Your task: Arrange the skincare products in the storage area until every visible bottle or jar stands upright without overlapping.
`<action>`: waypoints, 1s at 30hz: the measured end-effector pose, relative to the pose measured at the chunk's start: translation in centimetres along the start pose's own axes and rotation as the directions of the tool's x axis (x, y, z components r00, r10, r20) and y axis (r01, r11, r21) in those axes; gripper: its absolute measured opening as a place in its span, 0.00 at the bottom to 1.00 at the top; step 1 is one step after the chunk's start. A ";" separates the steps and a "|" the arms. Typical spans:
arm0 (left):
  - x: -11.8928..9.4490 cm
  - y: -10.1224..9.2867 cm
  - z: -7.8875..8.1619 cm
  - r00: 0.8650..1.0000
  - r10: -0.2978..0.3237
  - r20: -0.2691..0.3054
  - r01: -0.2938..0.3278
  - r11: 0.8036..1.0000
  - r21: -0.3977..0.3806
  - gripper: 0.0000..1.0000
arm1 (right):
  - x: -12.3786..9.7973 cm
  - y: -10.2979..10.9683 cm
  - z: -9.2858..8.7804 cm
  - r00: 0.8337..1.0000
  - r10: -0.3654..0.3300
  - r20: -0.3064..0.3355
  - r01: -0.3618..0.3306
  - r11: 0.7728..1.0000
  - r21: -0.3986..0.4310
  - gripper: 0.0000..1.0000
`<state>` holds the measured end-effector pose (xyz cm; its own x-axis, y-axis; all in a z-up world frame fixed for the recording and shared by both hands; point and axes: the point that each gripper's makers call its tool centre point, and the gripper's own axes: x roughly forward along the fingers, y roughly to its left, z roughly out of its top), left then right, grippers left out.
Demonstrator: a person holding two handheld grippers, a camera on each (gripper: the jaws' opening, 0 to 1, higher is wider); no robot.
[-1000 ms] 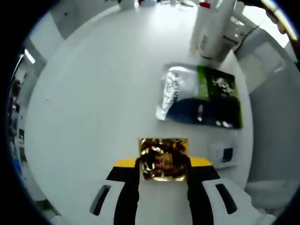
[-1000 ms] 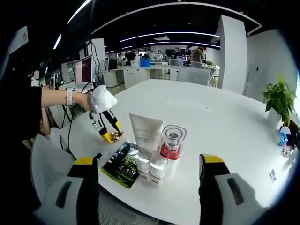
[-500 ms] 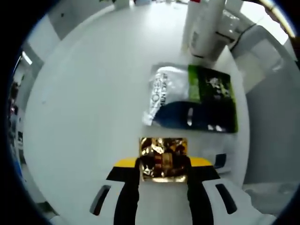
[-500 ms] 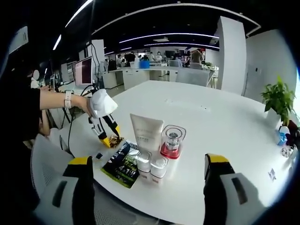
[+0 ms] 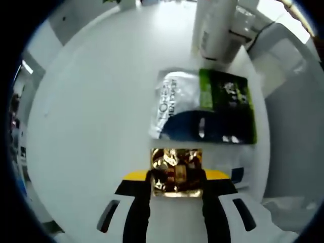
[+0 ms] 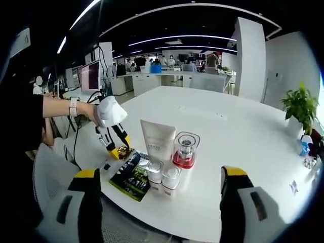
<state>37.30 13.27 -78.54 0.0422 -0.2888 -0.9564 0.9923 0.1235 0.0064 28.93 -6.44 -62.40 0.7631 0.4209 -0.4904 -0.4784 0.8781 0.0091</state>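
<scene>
Two grippers I steer, my left gripper (image 5: 176, 188) clamped on a gold packet (image 5: 176, 171) above the white table (image 5: 96, 111) beside a green pouch (image 5: 207, 106), my right gripper (image 6: 158, 195) wide apart facing upright bottles (image 6: 185, 151).

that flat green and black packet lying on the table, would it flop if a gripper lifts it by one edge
Probably. The packet looks like a thin, glossy pouch lying flat on the table, so it would likely sag from one edge. Its shiny film may slip between the jaws. Being flat, it shouldn't roll, and it looks light, though what it holds can't be told.
</scene>
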 end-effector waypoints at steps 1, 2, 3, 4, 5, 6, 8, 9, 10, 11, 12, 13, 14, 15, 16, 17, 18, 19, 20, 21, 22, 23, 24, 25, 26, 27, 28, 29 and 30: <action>0.0 -0.1 0.0 1.000 0.001 0.000 -0.001 1.000 0.000 0.36 | 0.0 0.0 0.0 1.000 0.000 0.000 0.000 1.000 0.000 0.99; 0.0 -0.1 0.1 1.000 0.003 0.000 -0.003 1.000 0.001 0.36 | 0.0 0.0 0.0 1.000 0.000 -0.001 0.000 1.000 -0.001 0.99; 0.0 -0.1 0.1 1.000 0.004 0.000 -0.004 1.000 0.002 0.36 | 0.0 0.0 0.0 1.000 0.000 -0.001 0.000 1.000 -0.002 0.99; 0.0 -0.1 0.2 1.000 0.006 0.000 -0.006 1.000 0.003 0.36 | 0.0 0.0 0.0 1.000 0.000 -0.002 0.000 1.000 -0.002 0.99; 0.0 -0.1 0.2 1.000 0.007 0.000 -0.007 1.000 0.000 0.36 | 0.1 0.1 0.0 1.000 0.001 -0.002 -0.001 1.000 -0.003 0.99; 0.1 -0.2 0.2 1.000 0.004 0.001 -0.004 1.000 -0.003 0.36 | 0.1 0.1 0.0 1.000 0.002 -0.003 -0.002 1.000 -0.005 0.99; 0.1 -0.4 0.3 1.000 -0.001 0.000 0.001 1.000 -0.005 0.36 | 0.1 0.2 0.0 1.000 0.004 -0.003 -0.005 1.000 -0.008 0.99; 0.1 -0.3 0.3 1.000 0.001 -0.002 -0.001 1.000 -0.008 0.36 | 0.1 0.2 0.0 1.000 0.005 -0.002 -0.005 1.000 -0.008 0.99; 0.2 -0.3 0.3 1.000 0.000 -0.001 0.000 1.000 -0.006 0.36 | 0.1 0.2 0.0 1.000 0.005 -0.003 -0.005 1.000 -0.007 0.99; 0.2 -0.3 0.4 1.000 0.000 0.001 0.000 1.000 -0.005 0.36 | 0.1 0.2 -0.1 1.000 0.004 -0.003 -0.004 1.000 -0.007 0.99; 0.2 -0.3 0.3 1.000 0.000 0.002 0.000 1.000 -0.008 0.37 | 0.0 0.2 -0.1 1.000 0.004 -0.004 -0.004 1.000 -0.007 0.99; 0.2 -0.3 0.3 1.000 0.001 0.003 -0.001 1.000 -0.006 0.37 | 0.0 0.1 -0.2 1.000 0.004 -0.005 -0.004 1.000 -0.006 0.99; 0.2 -0.3 0.4 1.000 0.001 0.006 -0.001 1.000 0.001 0.37 | 0.0 0.1 -0.2 1.000 0.004 -0.005 -0.004 1.000 -0.005 0.99; 0.2 -0.4 0.4 1.000 0.001 0.008 -0.001 1.000 0.003 0.37 | 0.0 0.1 -0.2 1.000 0.004 -0.004 -0.004 1.000 -0.005 0.99; 0.2 -0.3 0.4 1.000 0.001 0.009 -0.001 1.000 0.005 0.37 | 0.0 0.2 -0.2 1.000 0.005 -0.005 -0.005 1.000 -0.005 0.99; 0.2 -0.4 0.4 1.000 -0.002 0.012 0.002 1.000 0.009 0.37 | 0.0 0.2 -0.3 1.000 0.005 -0.007 -0.005 1.000 -0.006 0.99; 0.2 -0.3 0.4 1.000 -0.003 0.013 0.003 1.000 0.011 0.37 | 0.0 0.2 -0.3 1.000 0.005 -0.007 -0.005 1.000 -0.006 0.99; 0.2 -0.4 0.4 1.000 -0.004 0.014 0.004 1.000 0.012 0.37 | 0.0 0.2 -0.2 1.000 0.005 -0.006 -0.005 1.000 -0.007 0.99; 0.2 -0.3 0.4 1.000 -0.005 0.014 0.005 1.000 0.013 0.37 | 0.0 0.2 -0.2 1.000 0.006 -0.005 -0.006 1.000 -0.006 0.99; 0.2 -0.3 0.5 1.000 -0.001 0.016 0.001 1.000 0.017 0.39 | 0.0 0.2 -0.2 1.000 0.006 -0.005 -0.006 1.000 -0.006 0.99; 0.2 -0.1 0.5 1.000 0.006 0.016 -0.006 1.000 0.018 0.40 | 0.0 0.2 -0.2 1.000 0.007 -0.005 -0.007 1.000 -0.008 0.99; 0.1 -0.1 0.5 1.000 0.006 0.016 -0.007 1.000 0.019 0.40 | 0.0 0.2 -0.2 1.000 0.006 -0.006 -0.007 1.000 -0.008 0.99; 0.2 -0.2 0.5 1.000 -0.001 0.018 0.000 1.000 0.019 0.38 | 0.0 0.2 -0.2 1.000 0.008 -0.007 -0.008 1.000 -0.009 0.98; 0.2 -0.4 0.5 1.000 -0.013 0.019 0.012 1.000 0.015 0.38 | 0.0 0.2 -0.3 1.000 0.007 -0.008 -0.008 1.000 -0.009 0.98; 0.2 -0.3 0.5 1.000 -0.007 0.021 0.007 1.000 0.016 0.38 | 0.0 0.2 -0.3 1.000 0.006 -0.009 -0.006 1.000 -0.010 0.98; 0.2 -0.3 0.5 1.000 -0.009 0.021 0.009 1.000 0.015 0.38 | -0.1 0.2 -0.3 1.000 0.006 -0.009 -0.006 1.000 -0.010 0.98; 0.2 -0.4 0.5 1.000 -0.010 0.023 0.010 1.000 0.016 0.38 | -0.1 0.3 -0.3 1.000 0.007 -0.009 -0.007 1.000 -0.010 0.98; 0.2 -0.4 0.5 1.000 -0.011 0.024 0.010 1.000 0.015 0.38 | -0.1 0.3 -0.3 1.000 0.009 -0.011 -0.009 1.000 -0.010 0.98; 0.2 -0.4 0.5 1.000 -0.012 0.026 0.011 1.000 0.013 0.39 | -0.1 0.3 -0.4 1.000 0.010 -0.013 -0.010 1.000 -0.011 0.98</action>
<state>37.01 12.73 -78.61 0.0335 -0.3146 -0.9486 0.9941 0.1083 -0.0009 28.54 -6.27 -62.69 0.7526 0.4268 -0.5015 -0.4909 0.8712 0.0047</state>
